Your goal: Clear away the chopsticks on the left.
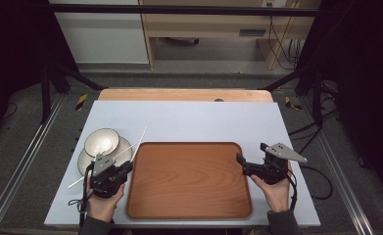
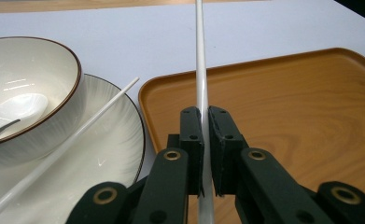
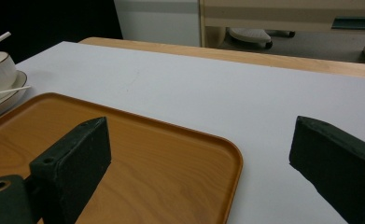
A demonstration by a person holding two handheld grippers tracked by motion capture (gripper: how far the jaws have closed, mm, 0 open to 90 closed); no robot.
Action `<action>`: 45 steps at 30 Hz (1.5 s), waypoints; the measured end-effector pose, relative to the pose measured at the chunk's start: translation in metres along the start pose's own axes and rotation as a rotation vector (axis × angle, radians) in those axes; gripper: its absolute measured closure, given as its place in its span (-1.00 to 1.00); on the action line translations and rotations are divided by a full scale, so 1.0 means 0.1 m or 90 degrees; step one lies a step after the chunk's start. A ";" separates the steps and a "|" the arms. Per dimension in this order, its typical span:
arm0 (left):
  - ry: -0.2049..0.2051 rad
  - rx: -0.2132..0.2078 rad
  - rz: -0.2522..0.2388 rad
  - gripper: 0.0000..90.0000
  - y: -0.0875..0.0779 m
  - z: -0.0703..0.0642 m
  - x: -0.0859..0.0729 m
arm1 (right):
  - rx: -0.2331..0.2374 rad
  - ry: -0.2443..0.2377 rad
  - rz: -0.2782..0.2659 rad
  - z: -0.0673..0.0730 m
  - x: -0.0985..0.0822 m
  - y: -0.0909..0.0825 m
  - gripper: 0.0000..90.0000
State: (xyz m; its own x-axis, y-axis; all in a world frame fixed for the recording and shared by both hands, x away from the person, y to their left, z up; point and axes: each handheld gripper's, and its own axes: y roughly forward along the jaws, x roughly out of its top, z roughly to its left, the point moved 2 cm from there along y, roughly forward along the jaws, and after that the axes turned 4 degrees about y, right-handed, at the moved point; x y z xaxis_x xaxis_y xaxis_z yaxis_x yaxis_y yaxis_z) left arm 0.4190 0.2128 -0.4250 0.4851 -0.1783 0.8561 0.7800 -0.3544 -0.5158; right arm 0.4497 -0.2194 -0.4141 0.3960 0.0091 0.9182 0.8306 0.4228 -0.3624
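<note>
My left gripper (image 1: 127, 167) (image 2: 205, 117) is shut on a white chopstick (image 1: 139, 142) (image 2: 200, 56), which runs forward from the jaws over the left rim of a brown wooden tray (image 1: 189, 196) (image 2: 287, 116). A second white chopstick (image 1: 125, 152) (image 2: 77, 135) lies slanted across a white plate (image 1: 125, 147) (image 2: 110, 158). On that plate sits a white bowl (image 1: 102, 141) (image 2: 54, 79) with a white spoon (image 2: 17, 107) inside. My right gripper (image 1: 251, 152) (image 3: 199, 135) is open with nothing between its jaws, straddling the tray's (image 3: 147, 163) right edge.
A pale mat (image 1: 189, 120) covers the wooden table (image 1: 184, 95), with bare room behind the tray. Dark metal frame rails (image 1: 47, 93) stand at both sides. Cables (image 1: 321, 181) trail off the table at the right.
</note>
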 end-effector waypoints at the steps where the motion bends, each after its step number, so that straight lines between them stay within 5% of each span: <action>1: -0.006 0.001 -0.001 0.88 0.01 -0.03 0.00 | 0.000 -0.001 0.001 0.00 0.00 0.00 -0.87; 16: -0.116 0.054 -0.035 0.88 0.07 -0.21 -0.23 | 0.006 -0.006 0.009 0.03 -0.02 0.02 -0.87; 31: -0.142 0.077 -0.002 0.88 0.25 -0.22 -0.49 | 0.009 -0.009 0.010 0.05 -0.03 0.02 -0.88; 45: -0.150 0.086 0.033 0.88 0.39 -0.22 -0.50 | 0.010 -0.016 0.018 0.07 -0.04 0.05 -0.87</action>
State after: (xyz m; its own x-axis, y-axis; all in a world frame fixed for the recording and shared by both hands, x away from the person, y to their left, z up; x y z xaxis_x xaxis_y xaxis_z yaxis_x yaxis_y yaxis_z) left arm 0.4161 0.1876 -0.4875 0.5918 0.0313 0.8055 0.7898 -0.2226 -0.5716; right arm 0.4489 -0.2109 -0.4187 0.4091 0.0432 0.9115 0.8128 0.4367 -0.3855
